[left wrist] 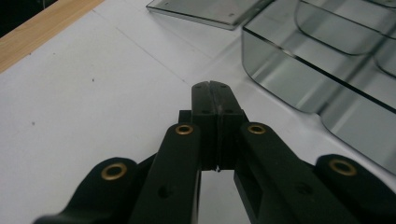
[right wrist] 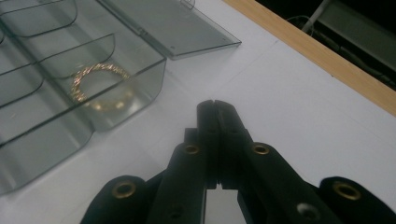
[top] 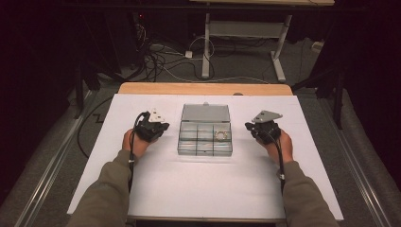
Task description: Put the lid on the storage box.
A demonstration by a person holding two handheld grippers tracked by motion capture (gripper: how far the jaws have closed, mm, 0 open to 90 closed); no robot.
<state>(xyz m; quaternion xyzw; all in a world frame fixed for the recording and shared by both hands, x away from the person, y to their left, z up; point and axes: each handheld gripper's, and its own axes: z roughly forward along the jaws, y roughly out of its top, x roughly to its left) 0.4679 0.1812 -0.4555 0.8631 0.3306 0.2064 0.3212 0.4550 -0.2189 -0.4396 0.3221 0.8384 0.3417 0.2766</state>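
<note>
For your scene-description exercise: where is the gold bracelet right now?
The gold bracelet lies in the clear compartment box at the table's centre, in its middle-row compartment on the right gripper's side; the right gripper view shows it at upper left.

– What's the person wearing?
– Olive-drab long sleeves (top: 106,189). Each black tool, left (top: 163,126) and right (top: 248,126), has brass-ringed rivets, a grey three-cornered plate on top and a trailing black cable.

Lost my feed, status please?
Left gripper and right gripper shut, empty. Box open between them, bracelet inside. Nothing in the way.
</note>
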